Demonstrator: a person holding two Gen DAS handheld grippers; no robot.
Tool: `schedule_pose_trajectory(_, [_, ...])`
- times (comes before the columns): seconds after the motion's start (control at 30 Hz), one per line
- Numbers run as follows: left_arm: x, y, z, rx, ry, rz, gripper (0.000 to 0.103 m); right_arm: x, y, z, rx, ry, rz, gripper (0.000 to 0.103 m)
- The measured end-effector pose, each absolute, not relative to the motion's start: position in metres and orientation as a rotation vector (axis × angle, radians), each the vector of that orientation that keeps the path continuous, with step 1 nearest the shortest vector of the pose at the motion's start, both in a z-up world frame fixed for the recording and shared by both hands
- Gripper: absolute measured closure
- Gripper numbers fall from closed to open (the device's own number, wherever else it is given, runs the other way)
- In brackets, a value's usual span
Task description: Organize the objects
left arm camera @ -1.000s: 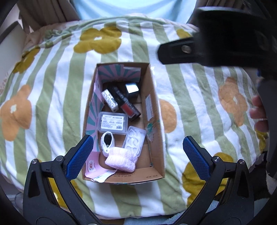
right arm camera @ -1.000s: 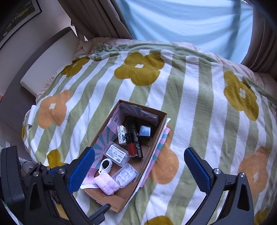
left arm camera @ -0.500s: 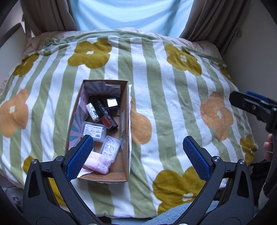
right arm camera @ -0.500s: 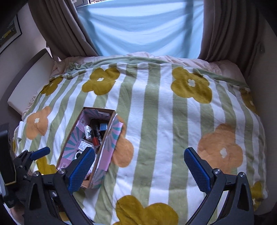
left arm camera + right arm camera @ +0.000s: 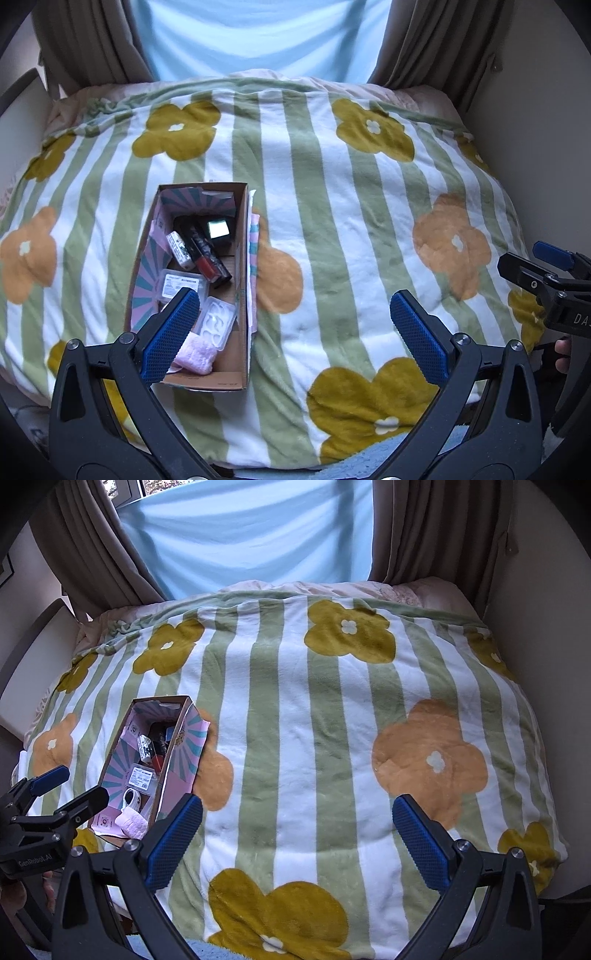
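Now, jaws: left gripper [image 5: 291, 334] and right gripper [image 5: 295, 836] both spread wide and empty, nothing between the blue pads.
Change: both have drawn back and up from the box over the last second; a second ago the left hung right over it.
Box: open brown cardboard box [image 5: 242, 280] with pink-and-teal lining sits on the bed's near left part, upright.
Contents: pale pink fuzzy cloth [image 5: 195, 354] nearest, clear plastic tray [image 5: 216, 326] just behind, labelled clear case [image 5: 177, 286], red-and-black lip gloss tube [image 5: 207, 254], small mirrored black cube [image 5: 218, 229] farthest.
Blanket: green-striped flowered blanket [image 5: 351, 236] shows no loose items.
Meaning: everything looks gathered; the task seems finished or nearly so.
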State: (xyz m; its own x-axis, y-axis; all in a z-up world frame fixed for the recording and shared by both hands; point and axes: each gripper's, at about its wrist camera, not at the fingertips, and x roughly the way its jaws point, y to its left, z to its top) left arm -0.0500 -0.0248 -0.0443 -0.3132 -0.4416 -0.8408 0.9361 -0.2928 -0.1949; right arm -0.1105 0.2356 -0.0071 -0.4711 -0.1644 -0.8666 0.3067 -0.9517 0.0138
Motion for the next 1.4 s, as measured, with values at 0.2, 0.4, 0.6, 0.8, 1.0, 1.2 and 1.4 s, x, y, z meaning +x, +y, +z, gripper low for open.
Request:
schedule_pose_trajectory(0.2, [-0.057, -0.022, -0.039, 0.845, 0.853, -1.788, 0.000, -0.112, 0.239, -0.006, 1.428, 0.214, -2.485, 0.001])
schedule_pose_trajectory(0.4, [-0.056, -0.023, -0.038, 0.847, 0.853, -1.779, 0.000, -0.113, 0.240, -0.007, 1.426, 0.209, -2.479, 0.001])
schedule_pose_trajectory(0.6, [-0.053, -0.025, -0.037, 0.842, 0.848, -1.771, 0.000, -0.116, 0.237, -0.006, 1.422, 0.209, -2.475, 0.001])
schedule_pose_trajectory(0.8, [-0.050, -0.027, -0.036, 0.839, 0.843, -1.766, 0.000, -0.118, 0.236, -0.005, 1.416, 0.204, -2.477, 0.001])
schedule_pose_trajectory(1.0, [-0.049, -0.029, -0.036, 0.839, 0.842, -1.763, 0.000, -0.120, 0.235, -0.003, 1.413, 0.202, -2.481, 0.001])
schedule_pose_trajectory(1.2, [-0.051, -0.031, -0.040, 0.864, 0.833, -1.736, 0.000, -0.120, 0.235, -0.003, 1.412, 0.201, -2.481, 0.001])
schedule_pose_trajectory(1.4, [-0.052, -0.030, -0.041, 0.873, 0.817, -1.722, 0.000, -0.122, 0.235, -0.002, 1.411, 0.201, -2.482, 0.001])
